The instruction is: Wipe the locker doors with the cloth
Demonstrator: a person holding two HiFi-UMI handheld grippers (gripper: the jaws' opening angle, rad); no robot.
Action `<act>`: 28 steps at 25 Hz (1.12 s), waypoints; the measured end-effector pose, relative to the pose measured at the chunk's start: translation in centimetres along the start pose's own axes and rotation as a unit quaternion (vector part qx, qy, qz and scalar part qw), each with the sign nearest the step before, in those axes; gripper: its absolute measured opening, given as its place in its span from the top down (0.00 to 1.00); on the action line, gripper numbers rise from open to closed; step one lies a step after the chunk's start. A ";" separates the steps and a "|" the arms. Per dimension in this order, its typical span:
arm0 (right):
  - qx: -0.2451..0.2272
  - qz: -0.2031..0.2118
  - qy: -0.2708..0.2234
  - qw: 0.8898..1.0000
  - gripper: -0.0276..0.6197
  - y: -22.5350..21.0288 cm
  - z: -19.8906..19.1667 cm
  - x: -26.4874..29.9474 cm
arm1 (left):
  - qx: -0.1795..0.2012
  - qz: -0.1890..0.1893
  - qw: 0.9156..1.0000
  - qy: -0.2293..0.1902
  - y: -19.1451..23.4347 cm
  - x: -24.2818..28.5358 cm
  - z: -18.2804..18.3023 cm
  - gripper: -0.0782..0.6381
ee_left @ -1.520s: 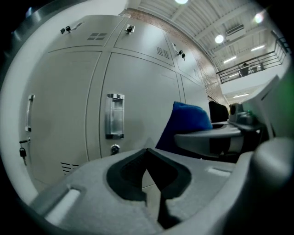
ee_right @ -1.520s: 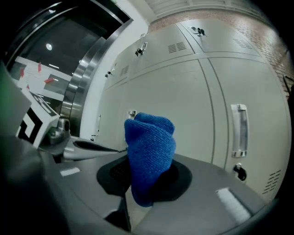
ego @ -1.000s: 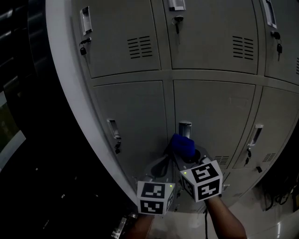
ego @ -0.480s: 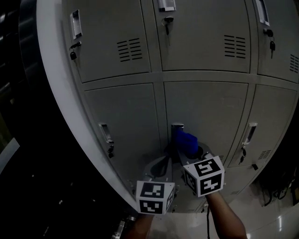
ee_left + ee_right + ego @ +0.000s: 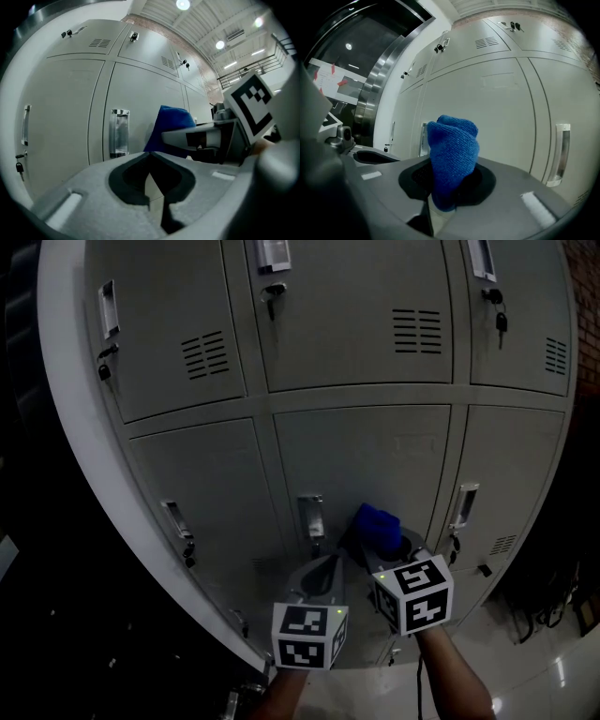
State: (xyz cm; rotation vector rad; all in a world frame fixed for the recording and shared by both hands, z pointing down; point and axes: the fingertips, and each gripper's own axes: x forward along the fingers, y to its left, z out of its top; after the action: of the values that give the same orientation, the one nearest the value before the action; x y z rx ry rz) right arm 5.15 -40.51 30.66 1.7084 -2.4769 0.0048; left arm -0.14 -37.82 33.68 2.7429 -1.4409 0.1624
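Cloth [image 5: 377,527] shifted right of handle [image 5: 310,516], right gripper [image 5: 450,185] fingers clamped on it, left gripper [image 5: 152,180] fingers together

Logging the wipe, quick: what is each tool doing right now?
Left tool: closed, empty.
Right tool: closed on the blue cloth.

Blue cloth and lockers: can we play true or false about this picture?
1. The right gripper holds the cloth. True.
2. The left gripper holds a cloth too. False: it is shut on nothing.
3. The cloth is red. False: it is blue.
4. A key hangs in a locker door. True.
5. One locker door stands wide open. False: every door in view is shut.
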 end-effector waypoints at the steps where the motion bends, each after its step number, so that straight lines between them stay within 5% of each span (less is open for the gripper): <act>1: 0.002 -0.005 0.000 1.000 0.83 -0.7 -0.1 -0.3 | 0.001 -0.003 1.000 0.000 -0.4 0.3 0.1 0.89; 19: 0.008 -0.084 0.022 0.996 0.83 -9.1 -1.9 -4.5 | 0.014 -0.027 1.000 -0.005 -4.9 2.4 1.7 0.89; 23: 0.005 -0.074 0.010 0.997 0.83 -7.5 -0.5 -5.4 | 0.024 -0.025 0.999 -0.009 -4.5 1.8 2.3 0.89; 28: -0.007 -0.007 -0.032 0.999 0.83 -2.1 4.2 -5.0 | 0.027 -0.001 0.999 -0.026 -1.7 0.6 4.5 0.89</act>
State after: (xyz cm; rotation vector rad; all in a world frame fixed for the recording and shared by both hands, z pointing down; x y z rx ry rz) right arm 8.36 -36.93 25.77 1.7463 -2.5045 -0.0700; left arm 1.96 -37.74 29.34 2.8131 -1.4664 0.1334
